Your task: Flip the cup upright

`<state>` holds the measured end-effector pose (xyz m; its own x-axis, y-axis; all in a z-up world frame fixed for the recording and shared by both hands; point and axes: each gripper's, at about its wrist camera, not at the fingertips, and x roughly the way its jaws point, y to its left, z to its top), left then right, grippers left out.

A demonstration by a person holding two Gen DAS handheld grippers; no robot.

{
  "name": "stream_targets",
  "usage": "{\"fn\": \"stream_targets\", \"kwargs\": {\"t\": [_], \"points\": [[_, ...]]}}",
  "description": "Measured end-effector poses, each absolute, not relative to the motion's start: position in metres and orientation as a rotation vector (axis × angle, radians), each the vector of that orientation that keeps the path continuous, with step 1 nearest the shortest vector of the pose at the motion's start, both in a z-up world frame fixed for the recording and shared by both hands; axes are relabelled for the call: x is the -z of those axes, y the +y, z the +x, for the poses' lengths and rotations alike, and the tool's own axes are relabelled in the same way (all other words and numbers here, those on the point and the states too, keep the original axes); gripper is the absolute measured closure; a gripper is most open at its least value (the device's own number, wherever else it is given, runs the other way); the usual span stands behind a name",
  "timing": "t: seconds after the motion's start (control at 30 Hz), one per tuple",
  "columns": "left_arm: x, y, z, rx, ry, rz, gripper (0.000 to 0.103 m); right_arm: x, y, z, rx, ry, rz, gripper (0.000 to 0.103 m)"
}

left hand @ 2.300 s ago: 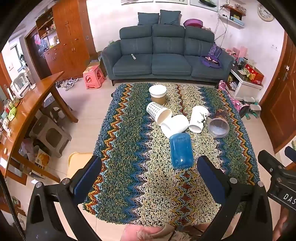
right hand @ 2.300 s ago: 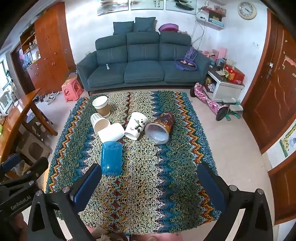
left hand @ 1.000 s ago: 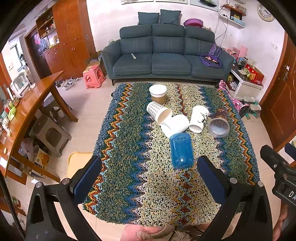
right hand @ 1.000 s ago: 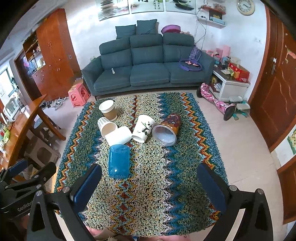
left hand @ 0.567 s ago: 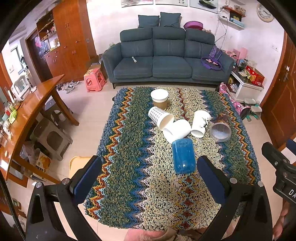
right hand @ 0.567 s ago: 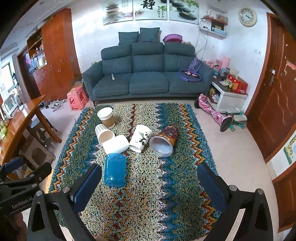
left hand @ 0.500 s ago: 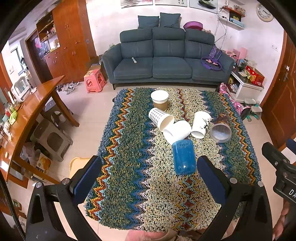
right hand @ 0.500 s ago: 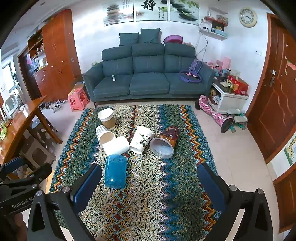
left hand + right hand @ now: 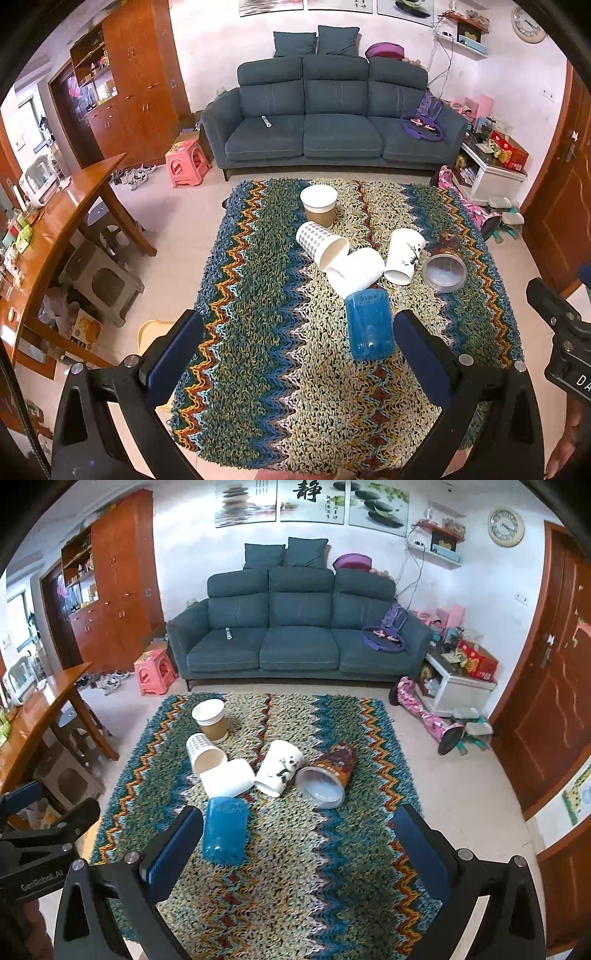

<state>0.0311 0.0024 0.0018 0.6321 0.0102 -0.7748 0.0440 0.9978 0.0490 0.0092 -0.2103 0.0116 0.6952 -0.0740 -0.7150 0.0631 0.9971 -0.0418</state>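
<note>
Cups [image 9: 369,323] cluster mid-rug [image 9: 258,332]; near rug edge bare.

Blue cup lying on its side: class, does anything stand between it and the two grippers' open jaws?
Nothing visible does. The blue cup lies nearest on the patterned cloth; the other cups lie beyond it. Left gripper and right gripper are open, with only bare cloth before them.

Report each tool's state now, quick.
Left tool: open, holding nothing.
Right tool: open, holding nothing.

Blue cup [image 9: 368,324] crowded behind by white cup [image 9: 355,272], seemingly touching.
</note>
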Motion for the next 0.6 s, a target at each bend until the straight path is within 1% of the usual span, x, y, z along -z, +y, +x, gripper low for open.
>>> {"fn": "stream_targets", "kwargs": {"t": [0.17, 0.6], "points": [[0.008, 0.001, 0.040, 0.037, 0.895, 0.067, 0.000, -0.010, -0.205, 0.017, 0.094, 0.797, -0.053, 0.000], [0.039, -0.005, 0.056, 0.064, 0.954, 0.076, 0.000, 0.025, -0.208, 0.040, 0.048, 0.906, -0.013, 0.000]]}}
